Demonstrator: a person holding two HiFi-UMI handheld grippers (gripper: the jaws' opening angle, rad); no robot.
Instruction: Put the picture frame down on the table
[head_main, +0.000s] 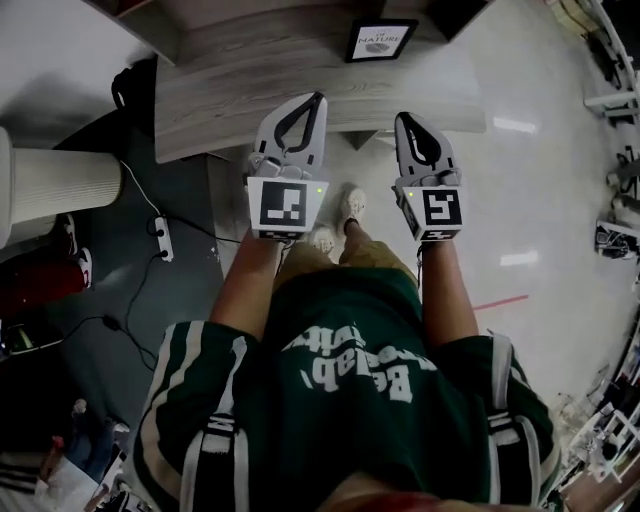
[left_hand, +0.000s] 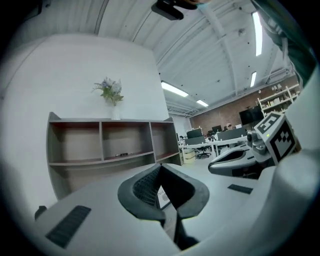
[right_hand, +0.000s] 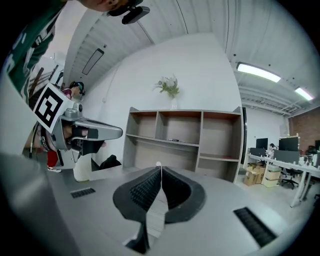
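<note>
Grey wood-grain desk (head_main: 230, 90) above a glossy pale floor (head_main: 540, 180), in an open office with strip lights on a ribbed ceiling. Behind the desk, against a white wall, stands one open shelf unit (right_hand: 185, 135), three compartments across, with one vase of flowers (right_hand: 170, 90) on top. One picture frame (head_main: 380, 40), black-edged with a white printed face, sits on the far part of the desk; whether flat or propped cannot be told. Two grippers are held up side by side: left gripper (head_main: 318, 98) and right gripper (head_main: 403, 118), each with its jaws pressed together and nothing between them. The frame lies beyond both tips, between their lines, well apart from either
</note>
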